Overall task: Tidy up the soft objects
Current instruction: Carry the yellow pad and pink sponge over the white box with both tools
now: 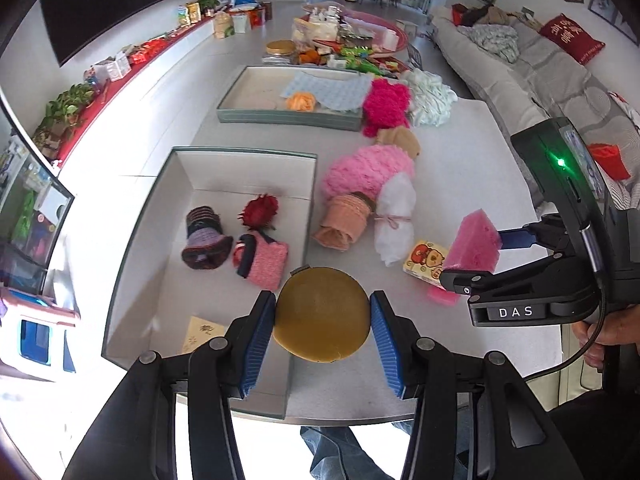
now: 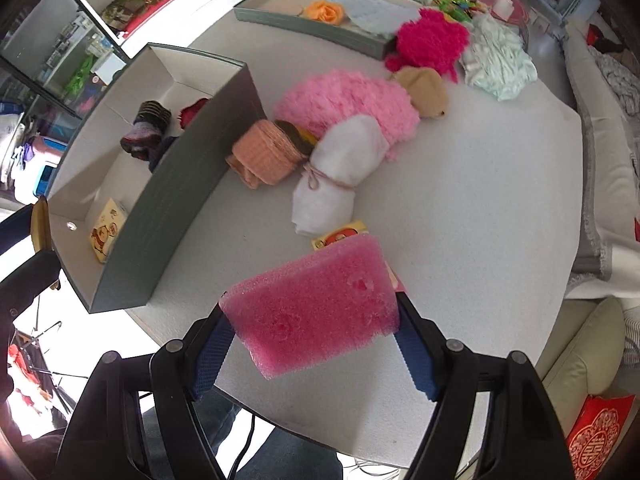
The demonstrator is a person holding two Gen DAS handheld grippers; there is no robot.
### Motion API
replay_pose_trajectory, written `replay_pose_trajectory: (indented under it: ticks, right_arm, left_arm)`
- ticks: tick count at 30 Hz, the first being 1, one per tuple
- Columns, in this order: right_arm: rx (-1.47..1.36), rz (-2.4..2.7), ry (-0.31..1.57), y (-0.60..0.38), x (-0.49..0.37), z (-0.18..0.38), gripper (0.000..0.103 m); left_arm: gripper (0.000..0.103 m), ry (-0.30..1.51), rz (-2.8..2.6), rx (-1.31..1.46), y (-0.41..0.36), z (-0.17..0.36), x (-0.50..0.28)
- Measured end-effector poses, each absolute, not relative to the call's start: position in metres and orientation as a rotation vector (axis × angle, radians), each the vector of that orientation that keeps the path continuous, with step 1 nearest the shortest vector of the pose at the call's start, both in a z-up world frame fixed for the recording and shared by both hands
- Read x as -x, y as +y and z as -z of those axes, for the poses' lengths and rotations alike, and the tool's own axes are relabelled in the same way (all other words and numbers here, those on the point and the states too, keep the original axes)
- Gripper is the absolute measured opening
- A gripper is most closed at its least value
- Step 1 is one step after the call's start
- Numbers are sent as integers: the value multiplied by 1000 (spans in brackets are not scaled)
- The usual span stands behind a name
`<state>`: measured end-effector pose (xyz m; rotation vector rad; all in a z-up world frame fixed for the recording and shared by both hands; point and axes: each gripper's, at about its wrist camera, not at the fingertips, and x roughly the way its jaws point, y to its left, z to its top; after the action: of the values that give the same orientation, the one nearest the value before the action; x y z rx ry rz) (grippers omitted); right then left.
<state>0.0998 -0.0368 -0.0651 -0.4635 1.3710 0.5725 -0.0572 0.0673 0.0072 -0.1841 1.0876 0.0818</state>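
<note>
In the near grey box lie knitted pieces and a red flower. Over its right wall the left tool pinches a round tan pad between its blue fingers, clear of the table. Right of it, fluffy things (pink yarn, a white tied bundle) sit in a row. The right tool clamps a pink sponge above the table's near edge.

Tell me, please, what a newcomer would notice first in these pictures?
Probably the two held things: a pink sponge clamped in the right gripper above the table, and a brown disc in the left gripper over the near box. Next, the fluffy pink yarn lying mid-table.
</note>
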Motion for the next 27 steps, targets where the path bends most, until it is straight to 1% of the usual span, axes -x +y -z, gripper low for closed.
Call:
replay_pose_trajectory:
  ticks: [2, 16, 27]
  right_arm:
    - [488, -610, 1351, -20, -93, 61, 78]
    - [641, -863, 1238, 95, -48, 37, 78]
    - [723, -953, 1213, 135, -26, 40, 78]
  left_arm:
    - [50, 1074, -128, 201, 84, -14, 69]
    - [50, 1018, -387, 323, 159, -8, 124]
    - [50, 1001, -482, 379, 187, -5, 151]
